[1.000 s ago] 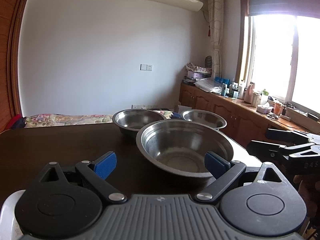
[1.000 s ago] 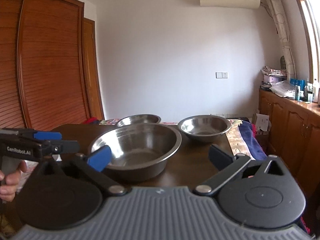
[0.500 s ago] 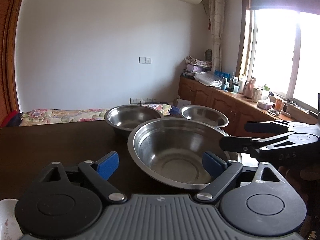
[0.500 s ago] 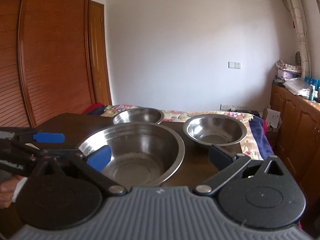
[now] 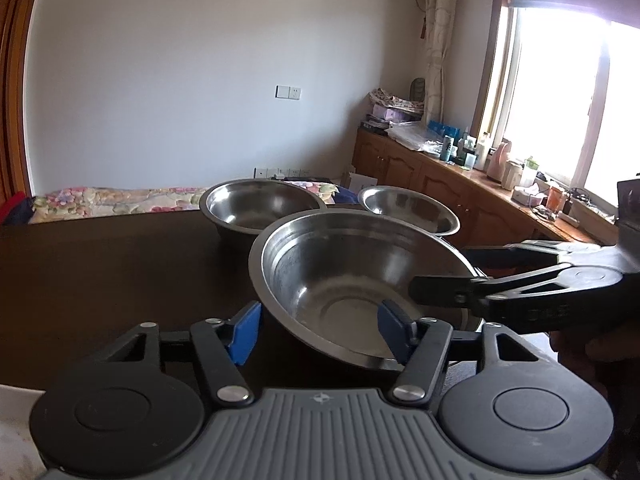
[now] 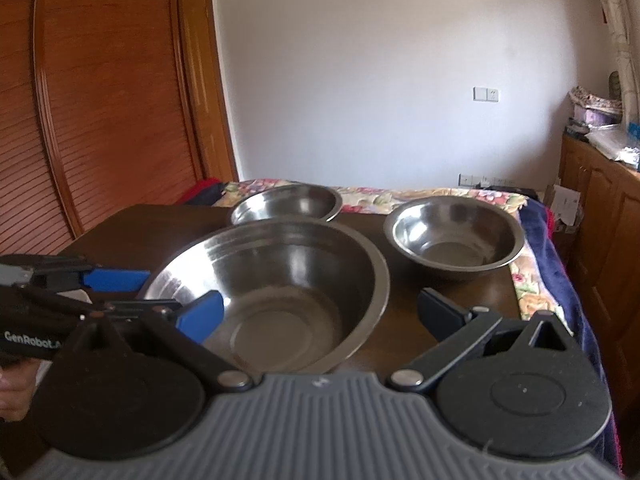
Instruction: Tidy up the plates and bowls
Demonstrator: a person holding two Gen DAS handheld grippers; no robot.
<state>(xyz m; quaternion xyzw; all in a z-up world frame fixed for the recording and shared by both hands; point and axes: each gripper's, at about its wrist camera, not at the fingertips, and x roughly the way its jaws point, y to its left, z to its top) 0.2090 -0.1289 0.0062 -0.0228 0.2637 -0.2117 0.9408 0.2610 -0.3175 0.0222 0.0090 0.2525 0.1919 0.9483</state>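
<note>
**Both grippers close in on the big bowl**

Since a second ago both grippers have moved in on the large, wide stainless-steel bowl [image 5: 360,276], which now fills more of each view, and the left gripper [image 5: 320,330] has begun to narrow.

That large bowl sits on the dark wooden table [image 5: 100,272], nearest the grippers. Beyond it stand a medium stainless-steel bowl [image 5: 262,204] on its far left and a smaller stainless-steel bowl [image 5: 408,208] on its far right.

The step in hand looks like taking hold of the large bowl, probably to nest the three. The left gripper's jaws are closing, with the bowl's near rim between the blue pads, one inside and one outside; they do not yet press on it. The right gripper [image 6: 316,312] is spread wide, one pad inside the bowl, gripping nothing.

Both tools point forward and somewhat downward, the right reaching in across the large bowl's right rim. Next, I judge, the left must finish pinching the thin rim squarely before any lift.
</note>
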